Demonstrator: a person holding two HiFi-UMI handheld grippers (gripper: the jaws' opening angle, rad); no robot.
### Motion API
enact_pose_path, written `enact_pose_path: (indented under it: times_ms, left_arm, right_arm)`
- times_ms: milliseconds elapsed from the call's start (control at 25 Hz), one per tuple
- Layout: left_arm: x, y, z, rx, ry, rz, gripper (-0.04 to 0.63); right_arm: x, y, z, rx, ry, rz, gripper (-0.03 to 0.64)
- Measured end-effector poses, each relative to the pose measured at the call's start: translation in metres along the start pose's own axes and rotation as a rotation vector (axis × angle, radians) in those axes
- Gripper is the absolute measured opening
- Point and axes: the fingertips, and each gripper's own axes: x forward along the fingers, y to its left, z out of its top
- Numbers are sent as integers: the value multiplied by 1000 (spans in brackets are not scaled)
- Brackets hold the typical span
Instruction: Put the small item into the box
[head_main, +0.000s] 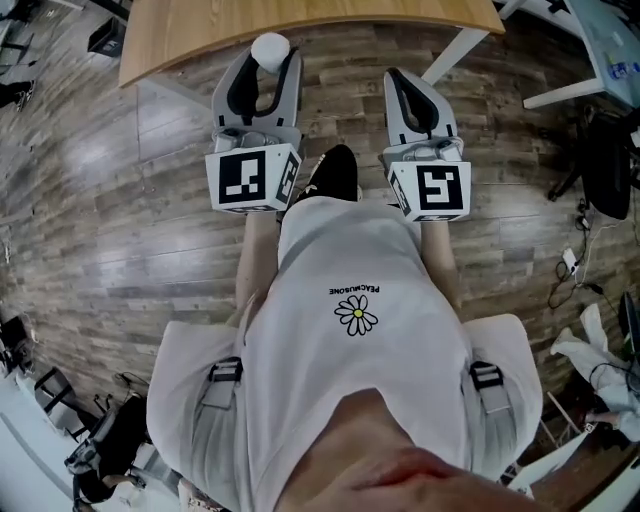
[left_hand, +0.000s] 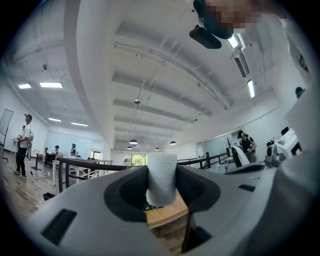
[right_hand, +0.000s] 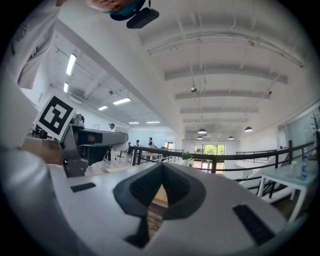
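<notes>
A small white cylinder (head_main: 270, 48) sits between the jaws of my left gripper (head_main: 268, 62), which is shut on it. In the left gripper view the cylinder (left_hand: 161, 177) stands upright, pinched on both sides near the tips of the left gripper (left_hand: 161, 186). My right gripper (head_main: 398, 80) is held beside it at the same height, its jaws shut with nothing between them. In the right gripper view the tips of the right gripper (right_hand: 161, 172) meet. Both grippers point forward over the floor in front of a wooden table (head_main: 200, 35). No box shows in any view.
The table's near edge (left_hand: 167, 215) lies just beyond the left jaws. A white table leg (head_main: 455, 50) slants down at the right. Bags and cables (head_main: 600, 170) lie on the wood floor (head_main: 100, 200) at the far right. Black railings (right_hand: 240, 157) and several people stand in the distance.
</notes>
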Motion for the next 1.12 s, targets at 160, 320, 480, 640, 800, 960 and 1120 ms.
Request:
enact_pose_path:
  times_ms: [160, 320, 480, 640, 800, 960, 1120]
  left_arm:
    - [4, 10, -5, -42, -12, 20, 184]
    - [23, 16, -2, -33, -44, 15, 184]
    - [52, 22, -3, -38, -52, -15, 184]
    - [91, 27, -7, -21, -51, -48, 184]
    - [137, 45, -22, 17, -44, -66, 184]
    - [196, 74, -32, 24, -65, -77, 184]
    - [267, 115, -48, 23, -51, -71, 184]
  right_arm:
    - [3, 8, -9, -1, 20, 36, 5]
    - [19, 3, -6, -14, 10, 44, 5]
    - [42, -9, -2, -56, 3, 51, 5]
    - [78, -31, -6, -48, -17, 26, 5]
    - [127, -55, -19, -51, -11, 7, 5]
    - [192, -83, -16, -84, -35, -17, 5]
    - [269, -119, -14, -67, -41, -105, 5]
